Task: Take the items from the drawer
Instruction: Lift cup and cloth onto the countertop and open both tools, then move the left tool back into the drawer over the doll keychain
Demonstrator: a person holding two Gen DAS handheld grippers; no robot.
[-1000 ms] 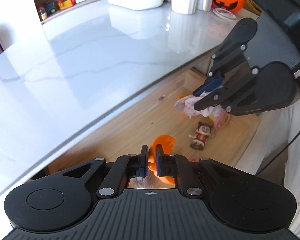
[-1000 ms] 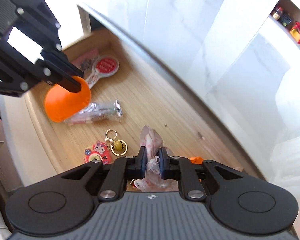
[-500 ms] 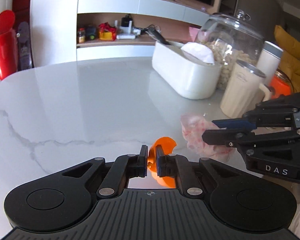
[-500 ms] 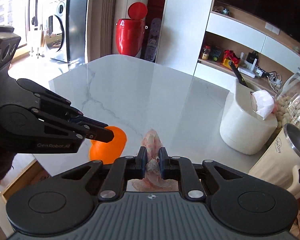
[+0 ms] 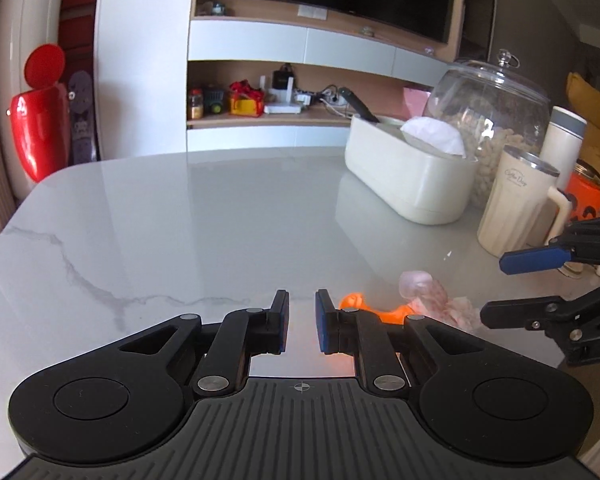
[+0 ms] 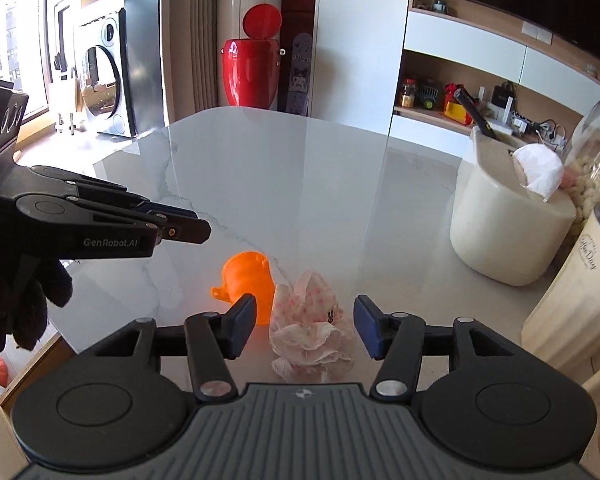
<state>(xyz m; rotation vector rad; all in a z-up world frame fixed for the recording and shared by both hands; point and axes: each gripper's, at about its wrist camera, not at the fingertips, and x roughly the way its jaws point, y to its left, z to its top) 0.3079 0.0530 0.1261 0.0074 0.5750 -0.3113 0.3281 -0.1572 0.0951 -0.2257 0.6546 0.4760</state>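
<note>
Half a second ago each gripper pinched its item above the marble table [image 6: 307, 184]; now both items lie on it. The left gripper [image 5: 301, 326] has its jaws opening, narrowly apart with nothing between them. The orange toy [image 6: 247, 280] it carried rests on the table just off the gripper's right side. The right gripper [image 6: 304, 326] is also opening, its jaws wide. The pink frilly cloth [image 6: 309, 326] sits between them, and the pads seem clear of it, though the near edge is hard to read.

The right wrist view shows the toy and cloth whole, touching or nearly so, well short of the white container [image 6: 507, 232]. It also shows a dark glove [image 6: 16, 300] on the hand under the left gripper. The left wrist view hides most of the toy behind its own finger, yet shows the cream mug [image 5: 515, 204] beside the white container.
</note>
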